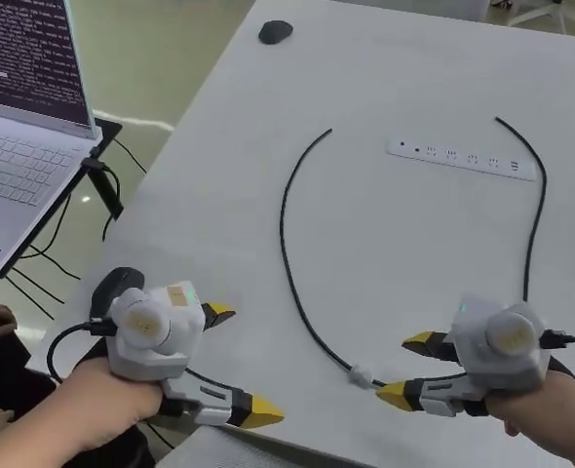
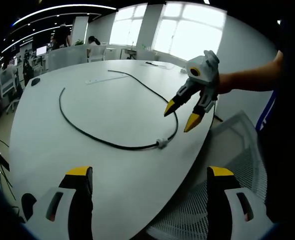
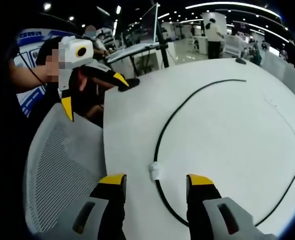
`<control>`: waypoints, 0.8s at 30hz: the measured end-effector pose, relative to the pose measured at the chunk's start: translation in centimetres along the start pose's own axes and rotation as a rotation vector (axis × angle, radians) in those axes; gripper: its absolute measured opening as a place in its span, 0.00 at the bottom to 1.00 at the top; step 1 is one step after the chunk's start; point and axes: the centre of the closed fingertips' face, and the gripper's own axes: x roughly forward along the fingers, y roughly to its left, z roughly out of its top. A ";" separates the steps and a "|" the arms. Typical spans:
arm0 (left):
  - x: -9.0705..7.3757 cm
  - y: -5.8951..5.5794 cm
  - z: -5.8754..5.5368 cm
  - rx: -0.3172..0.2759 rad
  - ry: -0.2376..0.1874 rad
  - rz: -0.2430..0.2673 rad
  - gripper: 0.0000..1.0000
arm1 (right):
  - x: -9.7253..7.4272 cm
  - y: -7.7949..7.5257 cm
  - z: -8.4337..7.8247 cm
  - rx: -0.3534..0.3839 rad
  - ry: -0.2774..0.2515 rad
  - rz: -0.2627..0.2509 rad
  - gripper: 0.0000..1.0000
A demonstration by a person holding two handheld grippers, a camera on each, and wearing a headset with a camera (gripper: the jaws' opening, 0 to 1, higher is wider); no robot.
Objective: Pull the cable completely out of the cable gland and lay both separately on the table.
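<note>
A long black cable curves across the white table, threaded through a small white cable gland near the front edge. My right gripper is open, its yellow tips just right of the gland. In the right gripper view the gland lies between and just ahead of that gripper's jaws, untouched. My left gripper stands open at the table's front left, apart from the cable. In the left gripper view, the gland lies ahead of my left gripper, with the right gripper beyond.
An open laptop sits at the left on a stand, with cables hanging below. A white power strip lies at the back right and a dark mouse at the far edge. A white mesh chair is below the table's front edge.
</note>
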 end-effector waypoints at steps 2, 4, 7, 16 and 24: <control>0.1 0.0 -0.1 -0.004 0.002 -0.003 0.94 | 0.4 -0.1 -0.2 -0.002 0.017 0.002 0.43; 0.1 -0.1 -0.3 -0.005 0.004 -0.009 0.94 | 1.0 -0.3 -0.7 -0.004 0.044 0.004 0.40; 0.2 -0.3 -0.4 -0.001 0.011 -0.017 0.94 | 1.7 -0.5 -1.1 -0.002 0.068 0.000 0.36; 0.0 -0.5 -0.3 -0.005 0.009 -0.024 0.94 | 3.5 -0.2 -1.5 -0.003 0.110 0.019 0.29; 0.2 -0.6 0.2 -0.008 0.001 -0.032 0.93 | 4.3 -0.4 -2.1 -0.008 0.142 0.031 0.23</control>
